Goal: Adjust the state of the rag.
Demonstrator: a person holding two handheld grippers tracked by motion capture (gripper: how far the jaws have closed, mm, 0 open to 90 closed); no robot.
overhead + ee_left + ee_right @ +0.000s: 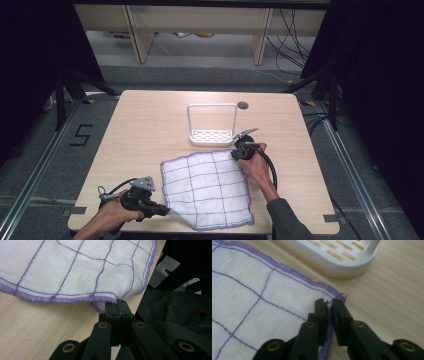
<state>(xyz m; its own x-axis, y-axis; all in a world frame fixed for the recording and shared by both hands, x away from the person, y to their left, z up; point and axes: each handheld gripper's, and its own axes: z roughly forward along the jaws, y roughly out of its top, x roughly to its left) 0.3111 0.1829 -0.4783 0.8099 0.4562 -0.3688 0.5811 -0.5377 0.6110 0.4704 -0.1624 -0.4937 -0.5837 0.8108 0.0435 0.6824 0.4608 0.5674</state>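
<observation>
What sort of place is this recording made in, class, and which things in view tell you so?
Probably a lab or studio set up for recording. A lone wooden table stands between black curtains, with loose cables on the floor behind and a taped number beside it.

cloth (206, 189): was thin white woven fabric, matt, slightly crinkled, with purple stitched grid lines and a purple overlocked hem
table (145, 130): was pale wood-grain, smooth, low sheen
rack (212, 125): was white plastic, smooth, faintly glossy, with a slotted base
left gripper (116, 305): was black matt plastic with brass-coloured pivot pins
right gripper (330, 305): the same
</observation>
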